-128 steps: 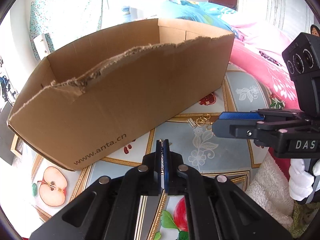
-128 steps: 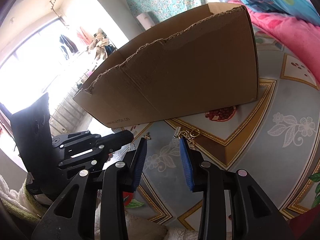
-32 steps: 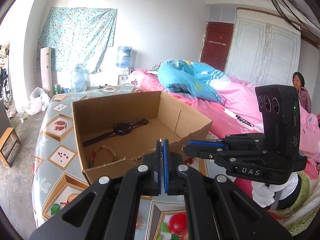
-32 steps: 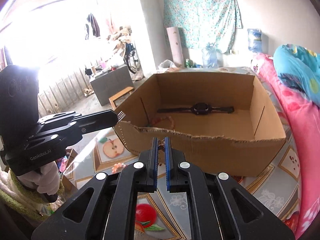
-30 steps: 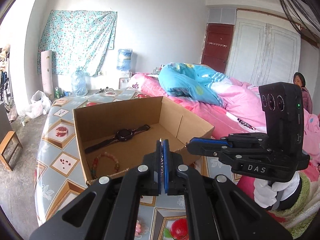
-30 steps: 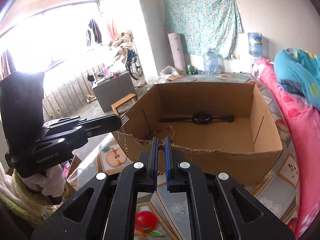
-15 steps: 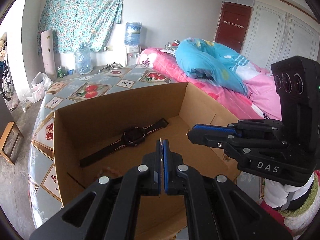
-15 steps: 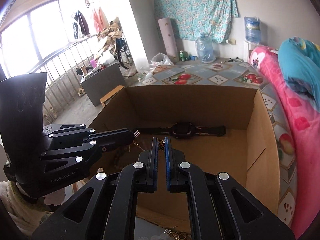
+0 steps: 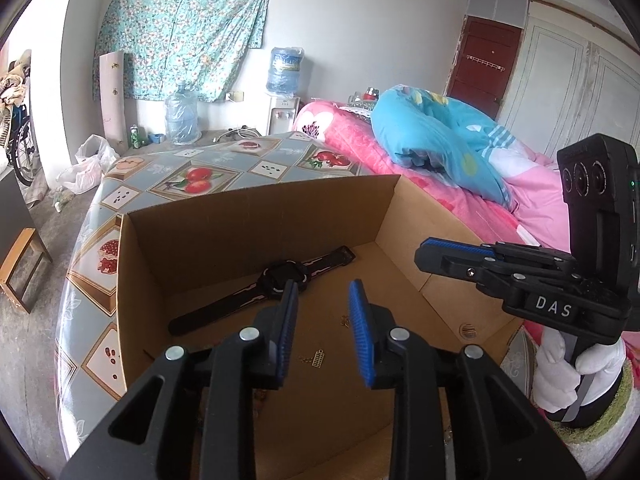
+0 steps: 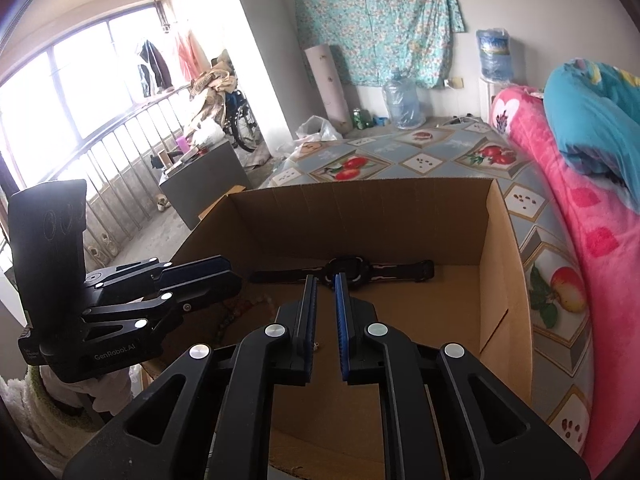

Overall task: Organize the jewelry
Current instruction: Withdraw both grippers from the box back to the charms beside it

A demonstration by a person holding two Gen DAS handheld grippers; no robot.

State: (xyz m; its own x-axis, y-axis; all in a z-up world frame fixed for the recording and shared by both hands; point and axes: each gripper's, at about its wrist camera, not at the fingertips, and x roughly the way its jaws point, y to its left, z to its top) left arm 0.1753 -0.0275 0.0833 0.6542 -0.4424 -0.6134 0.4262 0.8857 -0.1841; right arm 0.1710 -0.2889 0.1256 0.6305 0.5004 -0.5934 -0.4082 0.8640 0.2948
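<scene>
The left gripper (image 9: 322,334), black with blue ribbed pads, hangs over the open brown cardboard box (image 9: 256,216) with its jaws spread wide and nothing between them. Directly below the gap, on the box floor, lies a thin gold chain with a small rectangular charm (image 9: 314,359); a second tiny gold piece (image 9: 345,321) lies just beyond it. To the right of that tool, the right gripper (image 10: 325,312) also hovers above the box, its pads parted by a narrow slot and holding nothing. To the left of its fingers, partly hidden behind the other tool, a beaded bracelet (image 10: 236,312) rests on the cardboard. Farther ahead of both tools, a black wristwatch with a patterned strap (image 9: 276,284) lies stretched along the far wall. Beyond the box spreads the fruit-patterned tablecloth (image 9: 188,178).
</scene>
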